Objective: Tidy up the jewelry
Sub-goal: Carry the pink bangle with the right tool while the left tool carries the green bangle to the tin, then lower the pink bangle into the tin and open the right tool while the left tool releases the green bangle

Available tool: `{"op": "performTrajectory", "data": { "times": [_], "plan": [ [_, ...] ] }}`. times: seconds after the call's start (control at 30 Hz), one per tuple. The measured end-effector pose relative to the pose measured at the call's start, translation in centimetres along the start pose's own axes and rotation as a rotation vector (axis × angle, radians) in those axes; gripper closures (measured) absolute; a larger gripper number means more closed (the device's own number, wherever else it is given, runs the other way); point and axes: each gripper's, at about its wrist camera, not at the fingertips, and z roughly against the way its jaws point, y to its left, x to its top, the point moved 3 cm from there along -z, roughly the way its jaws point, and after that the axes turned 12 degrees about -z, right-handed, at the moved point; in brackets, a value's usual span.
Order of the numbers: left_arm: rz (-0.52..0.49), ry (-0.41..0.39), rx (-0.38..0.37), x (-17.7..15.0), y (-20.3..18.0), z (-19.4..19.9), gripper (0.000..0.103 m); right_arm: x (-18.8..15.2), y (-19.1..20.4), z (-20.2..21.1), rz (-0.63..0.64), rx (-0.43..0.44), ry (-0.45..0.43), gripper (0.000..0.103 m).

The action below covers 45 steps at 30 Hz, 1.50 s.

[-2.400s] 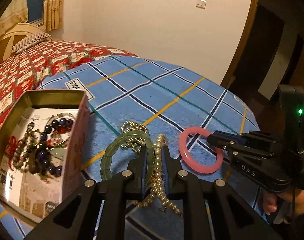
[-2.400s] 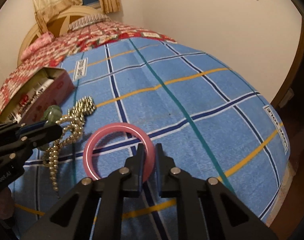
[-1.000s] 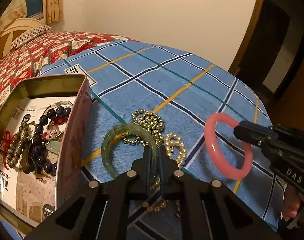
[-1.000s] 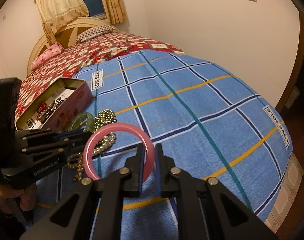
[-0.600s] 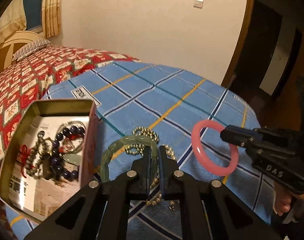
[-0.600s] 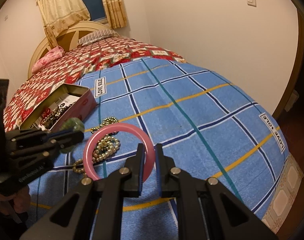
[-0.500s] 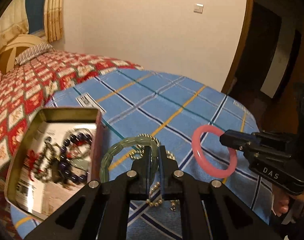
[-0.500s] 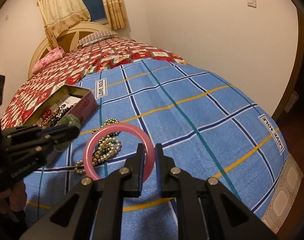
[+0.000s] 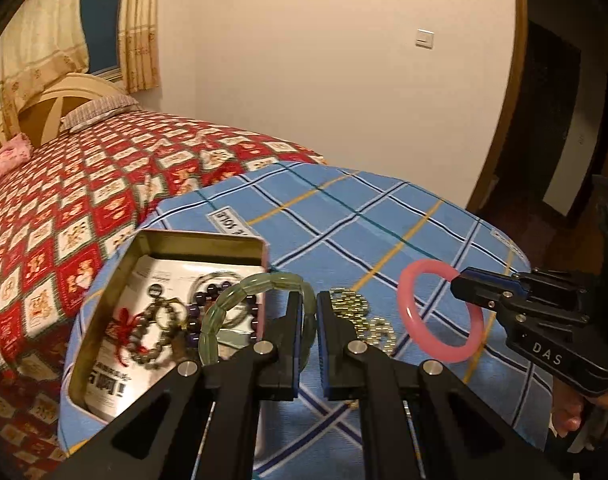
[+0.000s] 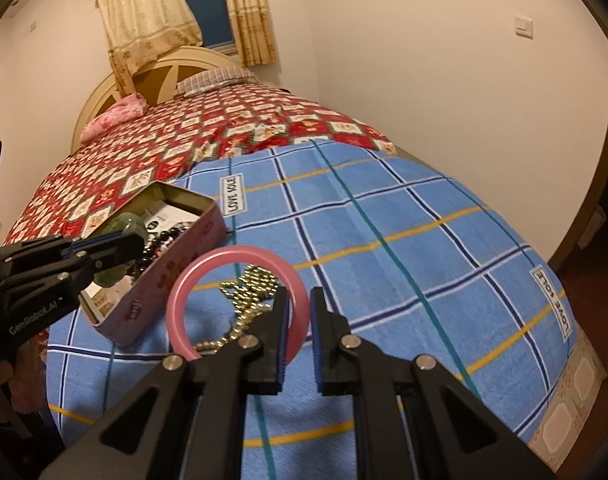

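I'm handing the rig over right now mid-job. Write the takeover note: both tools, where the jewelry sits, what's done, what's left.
Left tool: shut on the translucent green bead bracelet, held in the air by the open metal tin.
Right tool: shut on the smooth pink ring bangle, also lifted off the blue checked blanket.
Done: several dark bead bracelets already lie in the tin.
Left: drop both bangles into the tin, then collect the gold bead strand and the pearl-coloured strand from the blanket.

Right tongs [image 10: 298, 316] grip a pink bangle [image 10: 236, 264] above bead strands [image 10: 246, 292].
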Motion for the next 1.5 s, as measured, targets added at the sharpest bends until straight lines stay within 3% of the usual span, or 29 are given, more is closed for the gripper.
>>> {"op": "performTrajectory", "data": {
  "times": [0.93, 1.5],
  "plan": [
    [0.063, 0.052, 0.125, -2.3, 8.0, -0.4, 0.097, 2.6, 9.0, -4.0, 0.150, 0.094, 0.023, 0.091],
    [0.068, 0.086, 0.137, -2.7, 10.3, -2.3, 0.097, 3.8, 12.7, -6.6, 0.202, 0.126, 0.041, 0.091]
  ]
}}
